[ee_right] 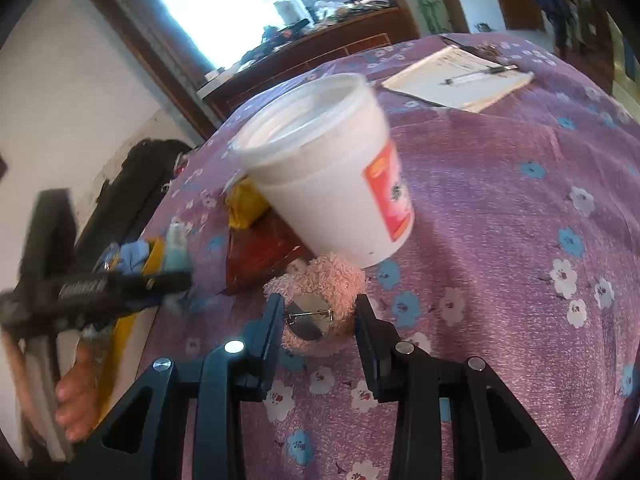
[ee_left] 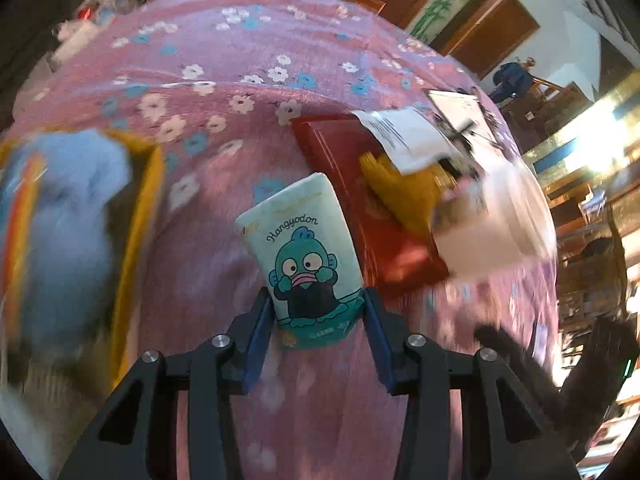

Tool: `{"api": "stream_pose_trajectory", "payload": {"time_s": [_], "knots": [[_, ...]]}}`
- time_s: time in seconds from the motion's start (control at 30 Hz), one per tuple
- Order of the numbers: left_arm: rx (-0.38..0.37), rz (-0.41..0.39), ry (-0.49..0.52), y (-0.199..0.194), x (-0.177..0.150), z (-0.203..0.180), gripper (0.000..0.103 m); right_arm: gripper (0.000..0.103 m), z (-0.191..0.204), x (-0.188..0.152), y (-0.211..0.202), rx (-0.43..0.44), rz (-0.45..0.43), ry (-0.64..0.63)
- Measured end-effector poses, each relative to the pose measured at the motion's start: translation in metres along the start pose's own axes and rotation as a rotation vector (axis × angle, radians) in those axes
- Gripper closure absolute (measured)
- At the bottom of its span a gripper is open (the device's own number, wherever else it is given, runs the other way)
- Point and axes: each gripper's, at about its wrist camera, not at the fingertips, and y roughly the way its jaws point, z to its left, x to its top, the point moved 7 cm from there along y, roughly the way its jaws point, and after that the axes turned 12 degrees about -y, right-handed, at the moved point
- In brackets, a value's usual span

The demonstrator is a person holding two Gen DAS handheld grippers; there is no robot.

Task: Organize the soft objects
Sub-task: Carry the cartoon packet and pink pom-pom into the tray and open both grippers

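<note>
Tissue pack (ee_left: 310, 256), pale with a teal cartoon fish and the word "Hangyodon", sits between the fingers of the left gripper (ee_left: 319, 312); both blue pads press its lower sides, so the pack is gripped. It stands over the pink flowered cloth (ee_left: 224, 52) that covers the tabletop. Behind the pack lies a red box (ee_left: 340, 152), with a yellow item (ee_left: 394, 188) and a printed white paper (ee_left: 404, 136) on it. At the left edge is a blurred yellow-rimmed bin (ee_left: 140, 216) holding something pale blue with a rainbow stripe (ee_left: 60, 208). To the right a white tub (ee_left: 492, 220) shows, blurred.

In the right wrist view the right gripper (ee_right: 319, 312) has its fingers at a middling gap around a pink fuzzy toy (ee_right: 320, 276) with a round metal disc and a pin on it. The toy lies on the cloth between the pads; the left pad looks to be against it, while at the right pad I cannot tell whether there is contact. Just beyond the toy the tub (ee_right: 320, 168) stands tilted, its red label toward the right, with the red box (ee_right: 260, 256) at its left. A clipboard (ee_right: 452, 76) with a pen lies far back on the cloth. At the left the other gripper appears, blurred, with a hand (ee_right: 76, 396) on its handle.
</note>
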Motion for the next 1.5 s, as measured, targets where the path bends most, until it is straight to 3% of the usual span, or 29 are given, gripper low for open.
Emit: {"api": "stream_pose_trajectory", "payload": {"time_s": [0.2,0.3,0.4,0.57,0.77,0.97,1.17,1.23,1.3,1.43,1.5], "knots": [[-0.106,-0.039,0.028,-0.039,-0.061,0.005,0.06,0.065,0.025,0.002,-0.011,0.092,-0.059,-0.078],[-0.133,-0.098,0.063,-0.076,-0.082,0.012,0.06,0.065,0.043,0.003,-0.014,0.136,-0.075,-0.111],[-0.126,-0.158,0.081,-0.115,-0.088,0.027,0.06,0.065,0.072,0.003,-0.02,0.228,-0.083,-0.089],[-0.061,-0.296,0.067,-0.172,-0.078,0.068,0.06,0.065,0.16,0.004,-0.022,0.35,-0.09,-0.161],[0.007,-0.386,-0.012,-0.203,-0.062,0.121,0.06,0.065,0.246,0.013,-0.003,0.446,-0.051,-0.249],[0.031,-0.38,-0.068,-0.195,-0.051,0.16,0.06,0.065,0.293,0.025,0.035,0.416,0.0,-0.332],[0.038,-0.332,-0.096,-0.168,-0.045,0.178,0.059,0.064,0.296,0.012,0.085,0.333,0.097,-0.343],[0.067,-0.323,-0.108,-0.157,-0.043,0.188,0.059,0.064,0.294,0.007,0.092,0.323,0.118,-0.332],[0.049,-0.318,-0.122,-0.152,-0.042,0.194,0.058,0.062,0.292,0.003,0.094,0.306,0.12,-0.342],[-0.012,-0.335,-0.123,-0.158,-0.043,0.19,0.041,0.058,0.294,0.004,0.081,0.299,0.077,-0.364],[-0.036,-0.347,-0.128,-0.162,-0.043,0.188,0.036,0.05,0.297,0.003,0.072,0.306,0.068,-0.369]]}}
